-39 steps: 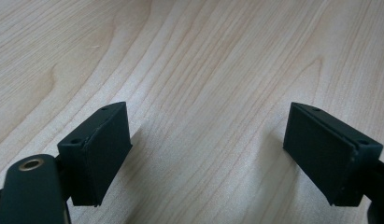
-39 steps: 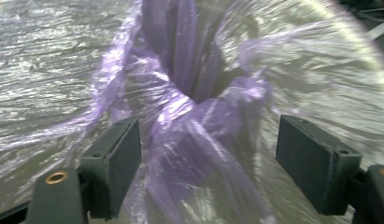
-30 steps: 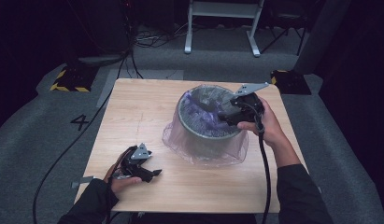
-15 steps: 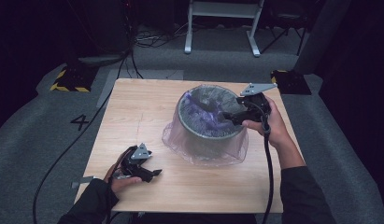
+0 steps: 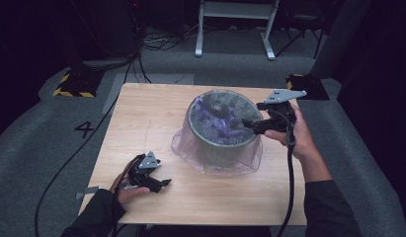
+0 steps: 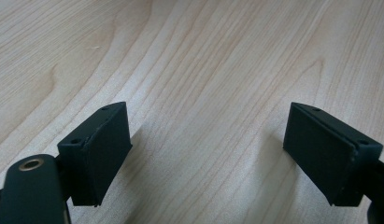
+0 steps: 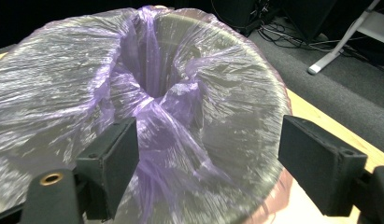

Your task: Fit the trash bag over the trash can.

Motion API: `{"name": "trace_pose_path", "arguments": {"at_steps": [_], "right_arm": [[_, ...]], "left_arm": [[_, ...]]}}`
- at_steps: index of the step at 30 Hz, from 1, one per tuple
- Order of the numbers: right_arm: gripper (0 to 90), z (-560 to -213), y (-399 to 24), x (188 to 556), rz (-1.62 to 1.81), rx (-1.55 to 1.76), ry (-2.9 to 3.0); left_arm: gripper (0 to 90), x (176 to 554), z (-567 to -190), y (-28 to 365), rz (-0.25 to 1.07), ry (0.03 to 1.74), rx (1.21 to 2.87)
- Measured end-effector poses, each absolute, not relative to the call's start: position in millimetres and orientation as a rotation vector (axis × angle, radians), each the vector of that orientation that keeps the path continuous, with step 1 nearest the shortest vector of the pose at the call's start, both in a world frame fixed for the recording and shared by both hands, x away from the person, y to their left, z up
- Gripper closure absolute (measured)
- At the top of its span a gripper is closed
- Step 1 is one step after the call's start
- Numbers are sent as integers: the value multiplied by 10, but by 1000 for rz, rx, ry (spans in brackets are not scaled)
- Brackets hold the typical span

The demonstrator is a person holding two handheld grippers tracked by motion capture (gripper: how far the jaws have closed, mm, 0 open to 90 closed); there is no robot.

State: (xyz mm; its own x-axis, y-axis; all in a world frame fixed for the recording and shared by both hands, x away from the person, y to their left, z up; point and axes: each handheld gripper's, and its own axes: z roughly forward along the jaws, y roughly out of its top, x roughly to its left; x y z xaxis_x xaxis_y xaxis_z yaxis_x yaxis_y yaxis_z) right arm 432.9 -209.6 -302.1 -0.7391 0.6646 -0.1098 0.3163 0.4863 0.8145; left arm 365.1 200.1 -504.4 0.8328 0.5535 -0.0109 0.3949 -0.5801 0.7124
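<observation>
My right tongs (image 5: pixel 246 123), jaws apart, hover at the bin's right rim over the purple bag (image 7: pixel 147 116); left tongs (image 5: pixel 163 183), also apart, rest far off on the desk (image 5: pixel 141 113)

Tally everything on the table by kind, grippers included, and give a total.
Bins: 1, the round bin
Bags: 1, the purple bag lining it
Grippers: 2, left gripper and right gripper, both open
Total: 4
</observation>
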Motion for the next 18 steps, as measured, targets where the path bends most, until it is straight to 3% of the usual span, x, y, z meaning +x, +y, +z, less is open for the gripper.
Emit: {"name": "trace_pose_path", "arguments": {"at_steps": [18], "right_arm": [[189, -3004, -2296, 4115, 1116, 799, 2325]], "left_arm": [[145, 3654, -5044, 1998, 273, 688, 2262]]}}
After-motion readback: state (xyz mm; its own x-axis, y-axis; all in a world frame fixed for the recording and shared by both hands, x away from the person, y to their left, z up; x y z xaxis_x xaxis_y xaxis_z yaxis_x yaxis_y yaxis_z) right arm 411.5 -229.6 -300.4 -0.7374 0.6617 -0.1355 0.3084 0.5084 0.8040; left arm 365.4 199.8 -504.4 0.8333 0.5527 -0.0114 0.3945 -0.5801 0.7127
